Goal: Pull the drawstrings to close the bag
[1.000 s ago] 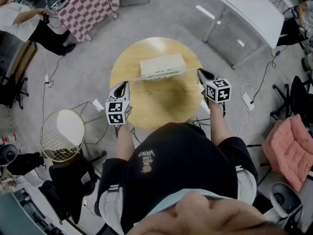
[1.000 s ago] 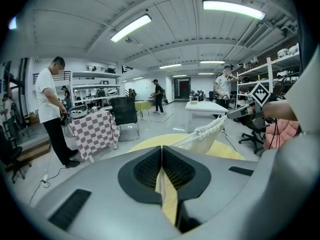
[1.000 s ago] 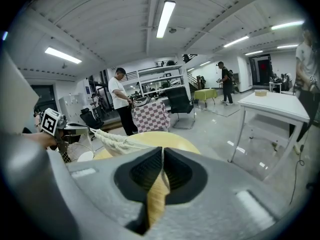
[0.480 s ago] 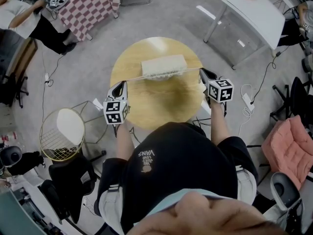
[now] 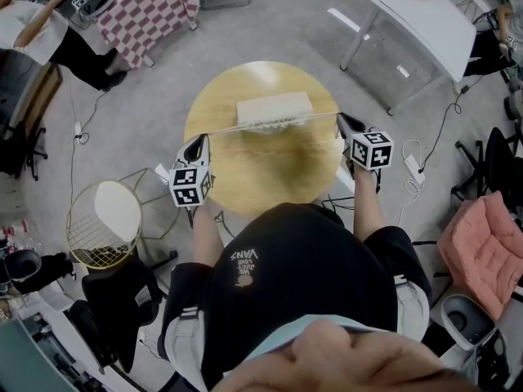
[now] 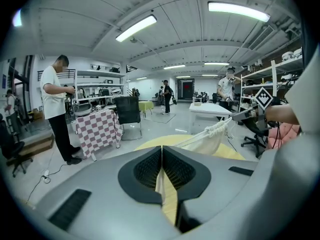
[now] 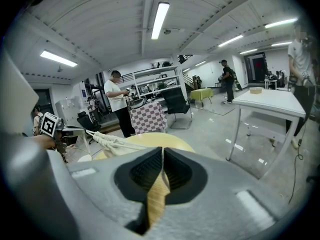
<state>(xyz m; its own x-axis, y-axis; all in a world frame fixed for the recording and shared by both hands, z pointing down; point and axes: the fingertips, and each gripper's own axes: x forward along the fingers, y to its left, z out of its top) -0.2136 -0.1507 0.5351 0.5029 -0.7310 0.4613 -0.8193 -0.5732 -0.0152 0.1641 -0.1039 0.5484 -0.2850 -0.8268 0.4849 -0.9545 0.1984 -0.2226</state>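
A cream cloth bag (image 5: 274,109) lies on the far half of the round wooden table (image 5: 261,174), about midway between the table's left and right edges. Its gathered mouth faces the person.

From that puckered mouth two cords run out in a nearly straight, taut line. The left drawstring (image 5: 221,130) reaches toward the table's left edge. The right drawstring (image 5: 324,117) reaches toward the right edge.

The left gripper (image 5: 198,142) sits just over the left edge, with the bag ahead and to its right. In the left gripper view its jaws are pressed together on the left drawstring, a pale strip caught in the seam between the pads. The bag (image 6: 209,138) hangs from the cord above the table (image 6: 145,144).

The right gripper (image 5: 343,122) sits at the right edge, a little farther from the person than the left one. Its jaws are also clamped tight, on the right drawstring. In the right gripper view the bag (image 7: 107,141) shows to the left, its cord leading in toward the jaws.

A wire basket (image 5: 102,224) stands on the floor well left of the table.
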